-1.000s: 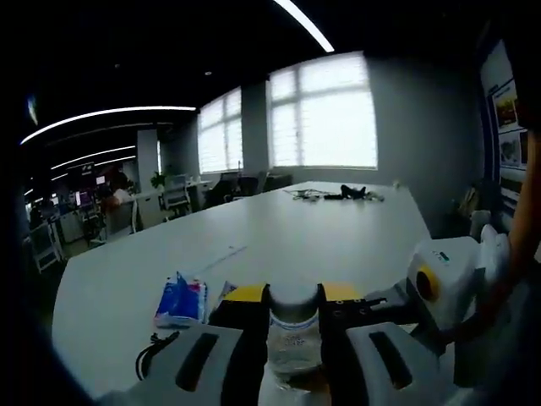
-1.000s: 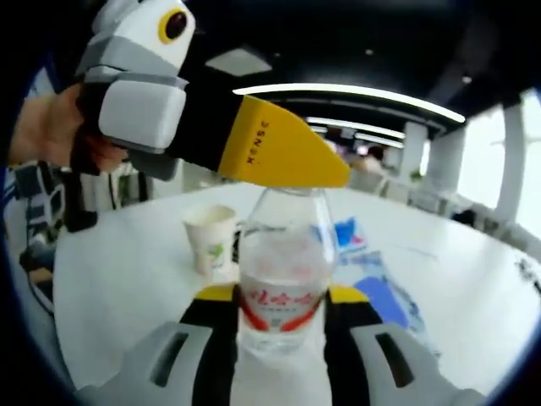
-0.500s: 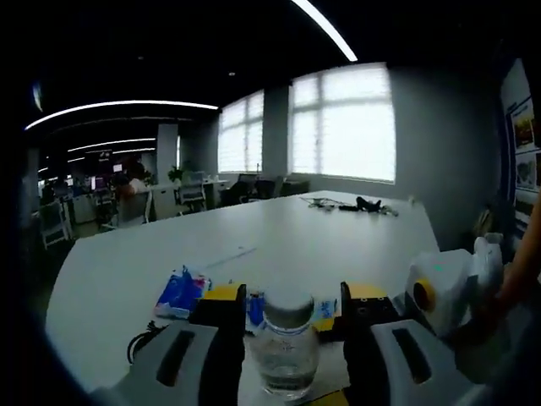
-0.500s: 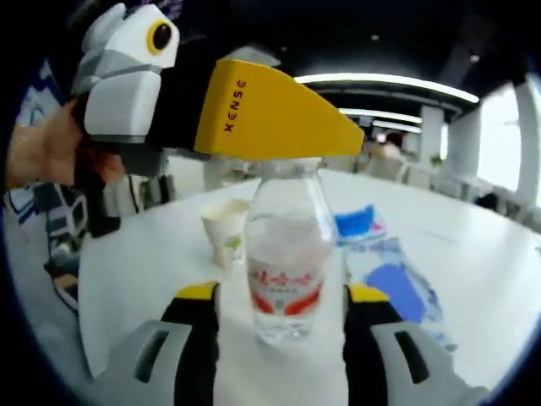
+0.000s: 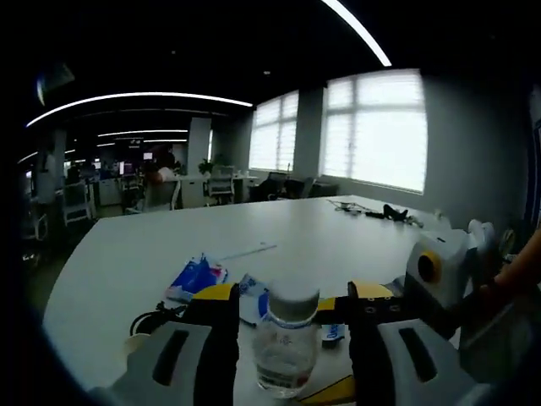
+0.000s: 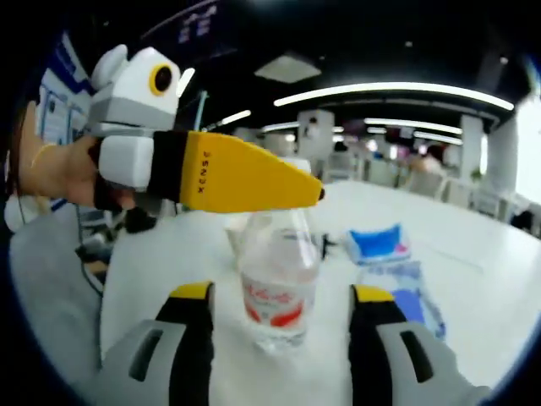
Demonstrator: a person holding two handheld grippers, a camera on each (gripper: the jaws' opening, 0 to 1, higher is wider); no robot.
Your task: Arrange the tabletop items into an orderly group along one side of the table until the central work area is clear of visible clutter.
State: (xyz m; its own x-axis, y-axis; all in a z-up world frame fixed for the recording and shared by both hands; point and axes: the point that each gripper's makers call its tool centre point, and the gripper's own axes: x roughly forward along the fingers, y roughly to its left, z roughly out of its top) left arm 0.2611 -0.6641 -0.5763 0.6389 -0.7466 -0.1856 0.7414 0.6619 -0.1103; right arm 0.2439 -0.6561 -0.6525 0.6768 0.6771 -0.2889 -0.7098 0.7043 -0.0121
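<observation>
A clear water bottle (image 5: 286, 347) with a red label (image 6: 277, 298) stands upright on the white table (image 5: 321, 241). In the left gripper view my left gripper (image 5: 296, 298) is open, with one jaw on each side of the bottle and a gap at both. In the right gripper view my right gripper (image 6: 282, 294) is open around the same bottle, also not touching it. The left gripper (image 6: 311, 193) reaches in from the left, its yellow jaw level with the bottle's top. The right gripper's white body (image 5: 435, 271) shows at the right, held by a hand.
A paper cup (image 6: 238, 230) stands just behind the bottle. Blue packets (image 6: 378, 243) lie flat beyond it, with another blue packet (image 5: 196, 277) and a black cable (image 5: 150, 321) at the left. Dark cables (image 5: 380, 211) lie at the table's far end.
Both grippers were shut on the bottle one second ago. Each has opened and let go, and the bottle now stands free on the table. Both cameras have shifted a little.
</observation>
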